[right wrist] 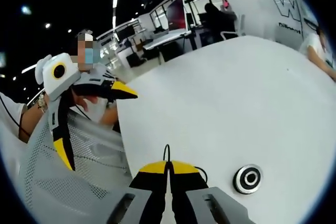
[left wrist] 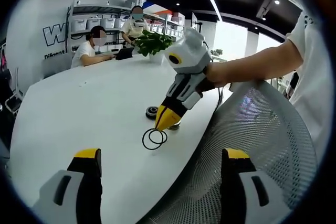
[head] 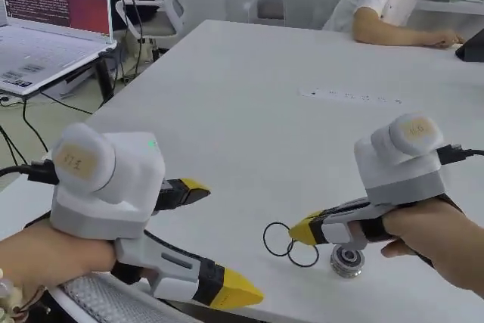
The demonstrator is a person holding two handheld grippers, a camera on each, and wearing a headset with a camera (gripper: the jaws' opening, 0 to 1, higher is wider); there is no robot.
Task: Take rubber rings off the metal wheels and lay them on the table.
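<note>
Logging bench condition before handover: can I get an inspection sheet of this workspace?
Surface: white table, no spills seen.
Job's things: two black rubber rings lying overlapped on the table; bare metal wheel beside them; dark-rimmed wheel further off.
Clutter: faint row of small marks, too small to tell.
Grippers: left gripper jaws open, holding nothing; right gripper jaws closed, tip at the rings, pinch unclear.
Cables: black cables hanging at the far left; a lead into each gripper.
Surroundings: open laptop, office chair, seated person, mesh chair by the left gripper.
</note>
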